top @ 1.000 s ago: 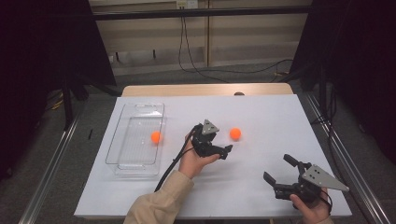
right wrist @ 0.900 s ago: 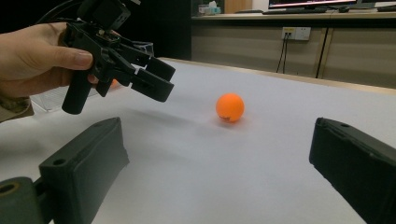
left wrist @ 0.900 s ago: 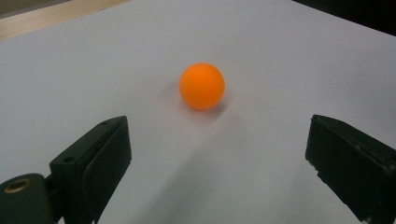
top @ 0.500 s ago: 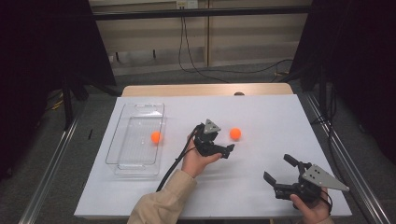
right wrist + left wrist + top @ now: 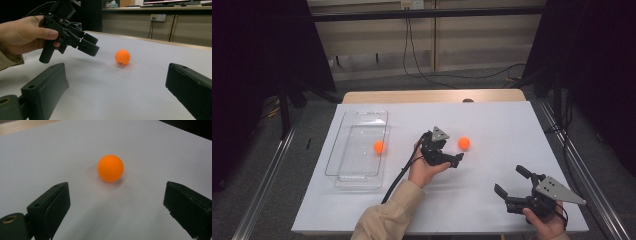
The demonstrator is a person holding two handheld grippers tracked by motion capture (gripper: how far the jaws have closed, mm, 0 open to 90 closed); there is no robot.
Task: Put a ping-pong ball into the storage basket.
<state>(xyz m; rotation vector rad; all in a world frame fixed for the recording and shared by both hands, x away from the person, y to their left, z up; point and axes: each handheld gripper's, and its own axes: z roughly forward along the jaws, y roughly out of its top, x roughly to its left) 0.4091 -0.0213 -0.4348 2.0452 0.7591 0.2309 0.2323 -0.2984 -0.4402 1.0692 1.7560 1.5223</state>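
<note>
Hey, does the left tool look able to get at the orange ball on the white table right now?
Probably yes. The left tool is open, aimed at the orange ball, which sits on the bare table just ahead of its jaws. Nothing lies between them, and the gap looks wider than the ball.

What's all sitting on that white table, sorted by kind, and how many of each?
Orange balls: 2, one on the bare table, one in the tray
Clear plastic trays: 1
Handheld grippers: 2, left gripper and right gripper
Total: 5
</note>
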